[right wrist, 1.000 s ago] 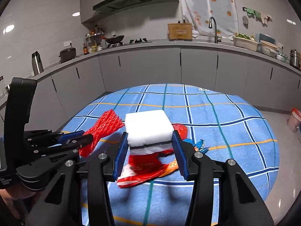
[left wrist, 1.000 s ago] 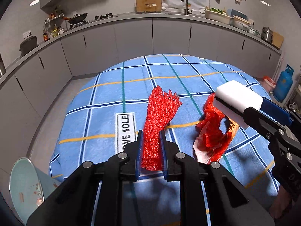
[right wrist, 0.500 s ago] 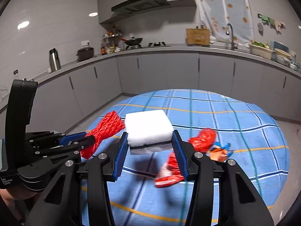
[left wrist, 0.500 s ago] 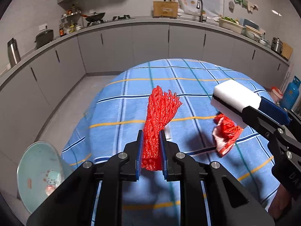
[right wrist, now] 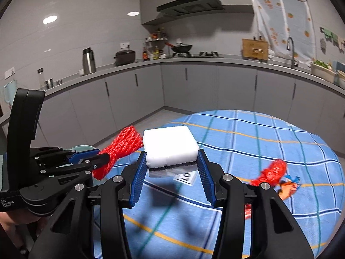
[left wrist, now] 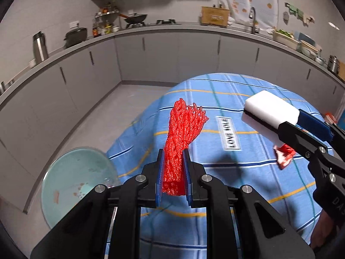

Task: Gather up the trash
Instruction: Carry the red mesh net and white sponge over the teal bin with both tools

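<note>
While your left gripper squeezes the red net and your right gripper squeezes the white sponge, both are up off the table. I think you are about halfway: the bin waits down left of your left gripper, and a red wrapper lies right of your right gripper. Gray kitchen cupboards stand ahead.
</note>
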A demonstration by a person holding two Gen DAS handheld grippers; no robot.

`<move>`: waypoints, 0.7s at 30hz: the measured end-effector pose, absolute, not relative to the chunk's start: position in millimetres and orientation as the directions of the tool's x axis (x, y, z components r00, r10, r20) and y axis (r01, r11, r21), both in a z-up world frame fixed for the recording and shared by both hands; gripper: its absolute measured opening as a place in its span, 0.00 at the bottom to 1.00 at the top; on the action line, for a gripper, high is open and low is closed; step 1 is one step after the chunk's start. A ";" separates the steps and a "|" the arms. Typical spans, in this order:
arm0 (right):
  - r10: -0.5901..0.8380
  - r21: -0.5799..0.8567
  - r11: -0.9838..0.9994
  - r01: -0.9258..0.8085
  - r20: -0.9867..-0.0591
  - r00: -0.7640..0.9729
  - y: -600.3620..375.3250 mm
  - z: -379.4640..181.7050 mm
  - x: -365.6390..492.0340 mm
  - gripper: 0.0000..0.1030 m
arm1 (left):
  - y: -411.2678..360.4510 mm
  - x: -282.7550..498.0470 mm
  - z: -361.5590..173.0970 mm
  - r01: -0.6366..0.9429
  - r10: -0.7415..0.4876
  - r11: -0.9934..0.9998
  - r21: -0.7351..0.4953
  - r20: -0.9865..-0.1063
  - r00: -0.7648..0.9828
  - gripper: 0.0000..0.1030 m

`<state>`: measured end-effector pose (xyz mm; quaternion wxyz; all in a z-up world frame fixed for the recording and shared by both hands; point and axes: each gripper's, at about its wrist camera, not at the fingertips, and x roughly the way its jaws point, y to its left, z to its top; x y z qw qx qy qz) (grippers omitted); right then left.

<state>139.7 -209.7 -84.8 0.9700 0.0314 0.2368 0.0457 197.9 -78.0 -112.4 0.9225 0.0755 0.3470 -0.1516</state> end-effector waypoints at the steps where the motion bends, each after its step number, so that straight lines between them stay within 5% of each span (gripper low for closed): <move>1: 0.112 0.081 0.993 -0.083 -0.457 0.882 -205.4 -84.7 141.7 0.46 | -70.4 198.6 -112.3 0.319 -0.218 0.947 0.034 -0.663 0.716 0.16; 21: 0.324 0.065 0.940 -0.336 -0.479 0.816 -93.5 -87.9 177.3 0.46 | 63.1 200.7 -119.6 0.067 -0.026 0.997 0.035 -0.679 0.734 0.16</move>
